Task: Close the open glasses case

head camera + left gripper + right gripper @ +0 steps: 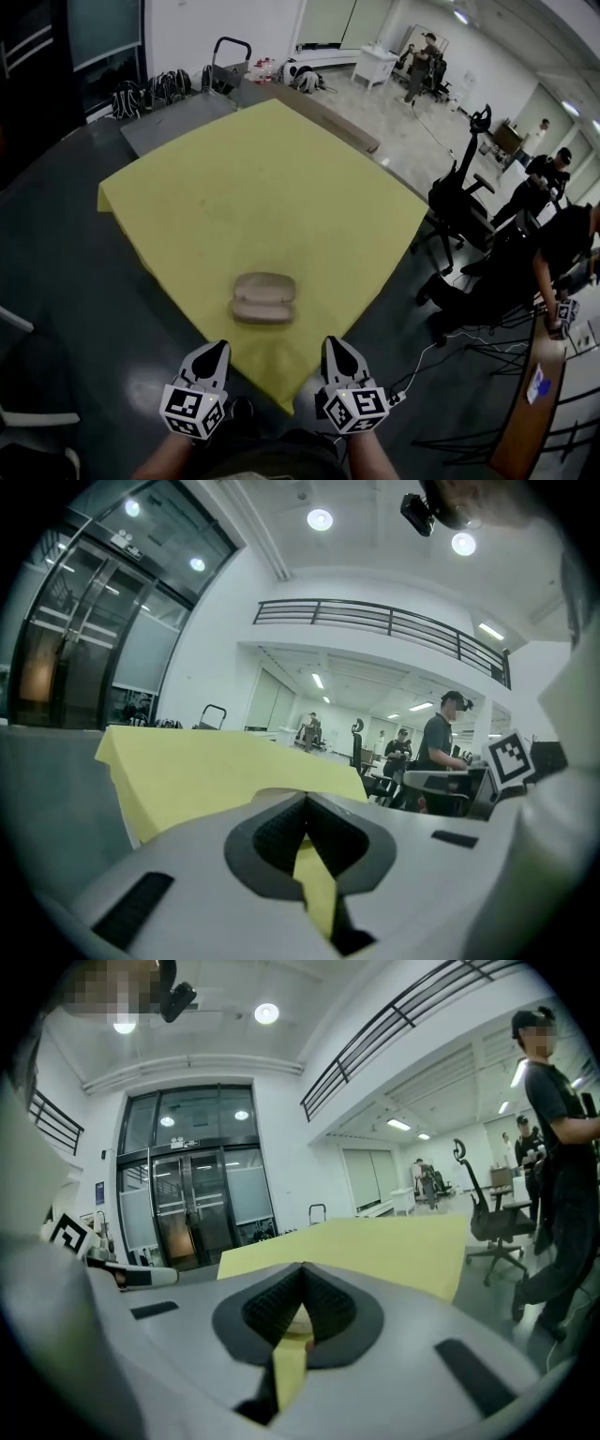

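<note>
A tan glasses case [264, 297] lies on the yellow cloth [272, 187] near its front corner, long side facing me. A seam runs along its front and its lid looks down on the base. My left gripper [217, 348] sits near the table's front edge, below and left of the case, jaws shut on nothing. My right gripper [333, 343] is below and right of the case, also shut and empty. Both are a short way from the case and do not touch it. In the gripper views the left gripper [305, 799] and right gripper [302, 1267] have jaws that meet at the tip, with yellow cloth beyond.
The cloth covers a dark table [66, 272] that shows on the left. Black office chairs [464, 202] and seated people [553, 244] are to the right. A wooden desk [530, 403] stands at the lower right. Bags [155, 89] sit at the far end.
</note>
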Tool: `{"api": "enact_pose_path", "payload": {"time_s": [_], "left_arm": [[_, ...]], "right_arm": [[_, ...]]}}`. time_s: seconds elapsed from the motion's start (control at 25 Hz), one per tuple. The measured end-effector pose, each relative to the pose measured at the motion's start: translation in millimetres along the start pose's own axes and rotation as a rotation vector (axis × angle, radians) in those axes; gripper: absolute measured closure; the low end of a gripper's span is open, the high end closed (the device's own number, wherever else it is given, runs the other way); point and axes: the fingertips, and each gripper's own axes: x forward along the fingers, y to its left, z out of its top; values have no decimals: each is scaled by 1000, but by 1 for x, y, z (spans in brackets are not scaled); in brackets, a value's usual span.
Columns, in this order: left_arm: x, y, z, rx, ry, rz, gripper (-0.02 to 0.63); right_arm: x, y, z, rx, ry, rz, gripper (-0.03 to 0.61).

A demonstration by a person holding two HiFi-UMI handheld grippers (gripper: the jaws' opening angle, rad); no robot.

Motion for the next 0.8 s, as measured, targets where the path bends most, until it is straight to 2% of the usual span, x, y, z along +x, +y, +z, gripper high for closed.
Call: {"api": "enact_pose_path", "payload": {"time_s": [0.24, 0.4, 0.8], "left_arm": [[42, 23, -8, -15, 67, -39, 604], [70, 30, -12, 12, 101, -48, 604], [124, 50, -45, 54, 229, 85, 604]], "right_arm": [[29, -1, 3, -3, 25, -37, 589], [48, -14, 4, 2, 31, -37, 589], [99, -52, 20, 16, 28, 72, 589]]}}
